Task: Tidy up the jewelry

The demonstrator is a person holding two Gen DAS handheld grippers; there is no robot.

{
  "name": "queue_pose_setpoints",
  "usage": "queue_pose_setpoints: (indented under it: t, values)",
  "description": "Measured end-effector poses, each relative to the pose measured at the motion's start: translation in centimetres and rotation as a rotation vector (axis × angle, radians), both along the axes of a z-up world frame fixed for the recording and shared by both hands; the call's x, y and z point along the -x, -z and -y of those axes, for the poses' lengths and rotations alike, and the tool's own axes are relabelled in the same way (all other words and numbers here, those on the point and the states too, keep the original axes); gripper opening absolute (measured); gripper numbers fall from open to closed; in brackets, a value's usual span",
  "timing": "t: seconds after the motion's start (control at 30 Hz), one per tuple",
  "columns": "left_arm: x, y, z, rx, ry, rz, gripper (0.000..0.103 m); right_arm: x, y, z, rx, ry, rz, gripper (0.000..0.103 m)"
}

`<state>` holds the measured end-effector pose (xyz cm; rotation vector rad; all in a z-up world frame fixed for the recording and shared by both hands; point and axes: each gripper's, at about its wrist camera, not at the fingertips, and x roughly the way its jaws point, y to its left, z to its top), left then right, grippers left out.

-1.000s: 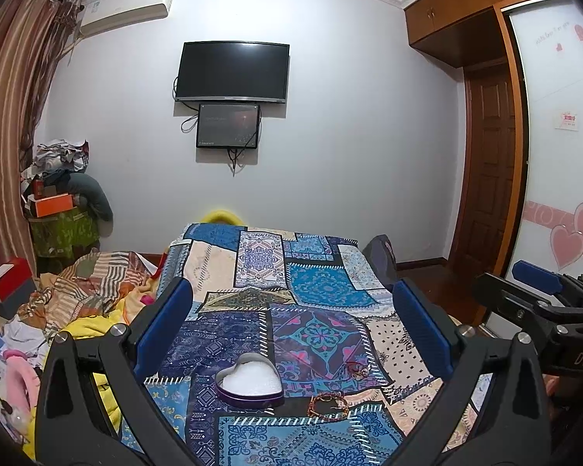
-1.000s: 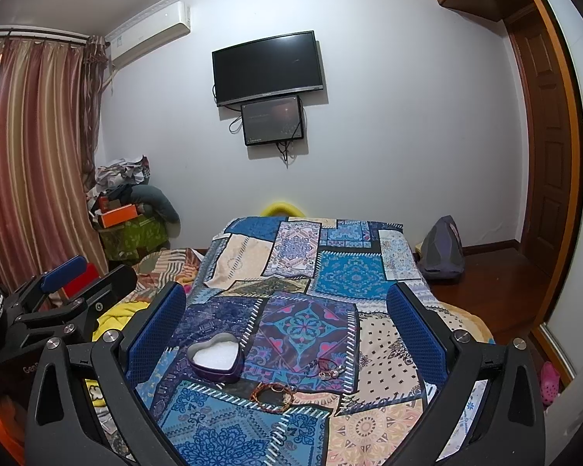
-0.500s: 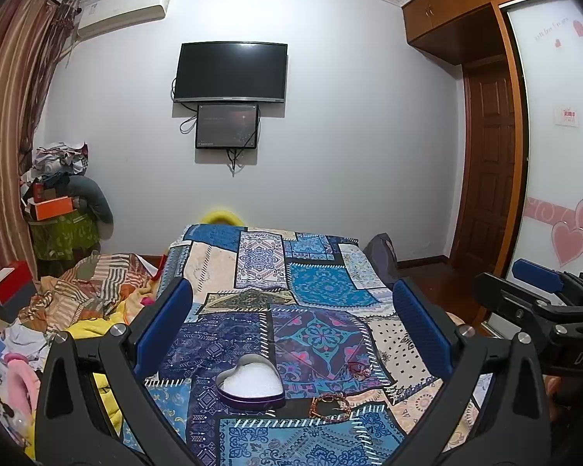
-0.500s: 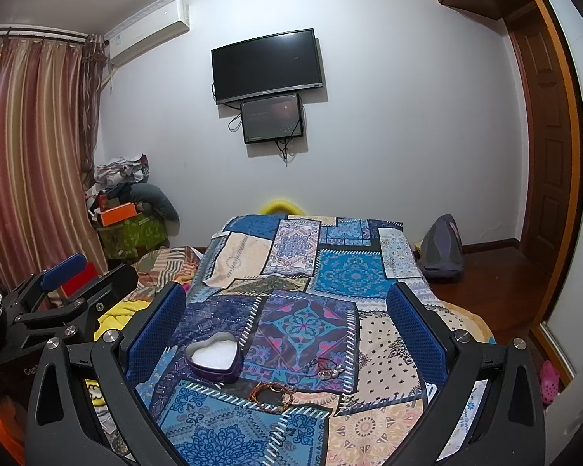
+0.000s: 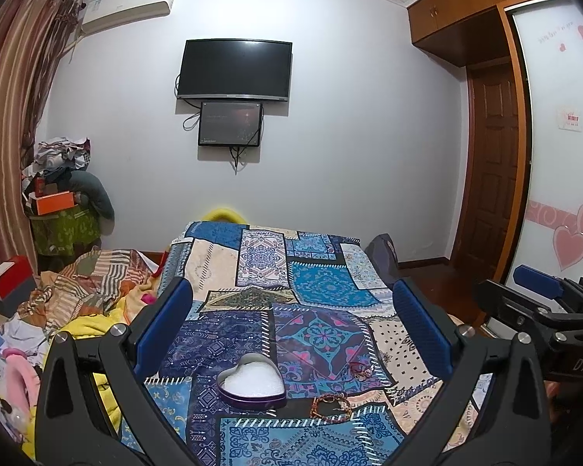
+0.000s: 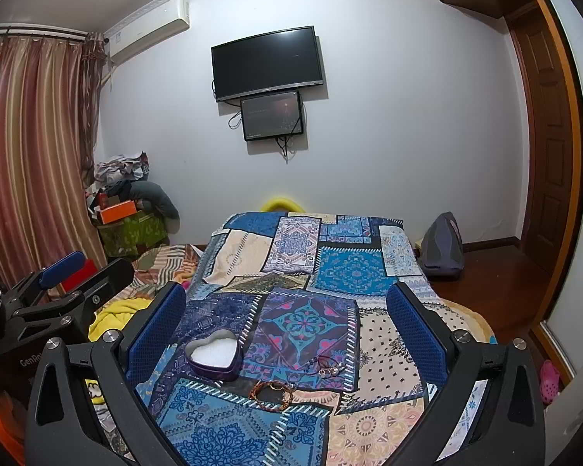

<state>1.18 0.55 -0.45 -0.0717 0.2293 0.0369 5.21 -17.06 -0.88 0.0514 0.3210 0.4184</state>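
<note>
The beaded bracelet lies on the patchwork bedspread, just in front of the open heart-shaped tin, and a smaller tangle of jewelry lies near it to the right. These pieces look light, limp and thin, so a pinch across one strand seems best. The left gripper and the right gripper both hover with jaws wide, holding nothing.
</note>
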Motion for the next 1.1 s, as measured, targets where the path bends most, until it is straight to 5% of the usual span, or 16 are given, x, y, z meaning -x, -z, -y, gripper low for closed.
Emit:
queue_pose_setpoints:
  t: [1.1]
  values:
    - [-1.5,1.1,-0.6,-0.002,-0.018,-0.052,0.103,-1.7,1.8,0.3,0.032,0.011,-0.070,0.103]
